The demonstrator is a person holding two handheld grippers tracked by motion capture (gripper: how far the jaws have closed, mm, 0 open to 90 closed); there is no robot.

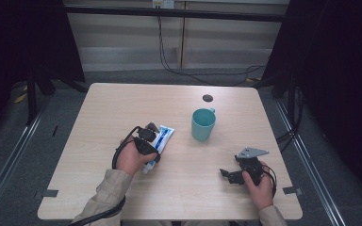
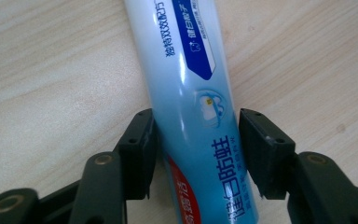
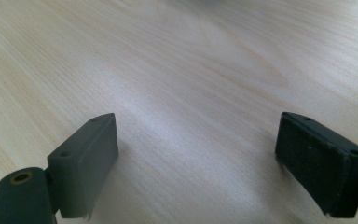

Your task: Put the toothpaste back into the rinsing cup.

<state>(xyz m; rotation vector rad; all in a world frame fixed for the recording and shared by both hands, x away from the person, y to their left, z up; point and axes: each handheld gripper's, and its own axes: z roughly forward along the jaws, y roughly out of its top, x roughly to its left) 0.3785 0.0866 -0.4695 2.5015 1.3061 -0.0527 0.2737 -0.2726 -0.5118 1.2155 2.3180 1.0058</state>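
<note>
Toothpaste tube (image 1: 159,141) lies left of centre on table (image 1: 122,103) in high view, under left gripper (image 1: 147,136); mug (image 1: 202,124) beside it. Left gripper view: jaws straddle tube (image 2: 191,116), one touching, a gap at the other; not yet clamped. Right gripper view: right gripper (image 3: 198,158) wide open, nothing between. Grasp step, I'd say; next, close and lift.

We are straddling the blue-and-white toothpaste tube (image 2: 191,116) with our left claw (image 2: 198,140); its 2 jaws are flanking the tube lying on the pale wooden worktop (image 2: 51,70).
</note>
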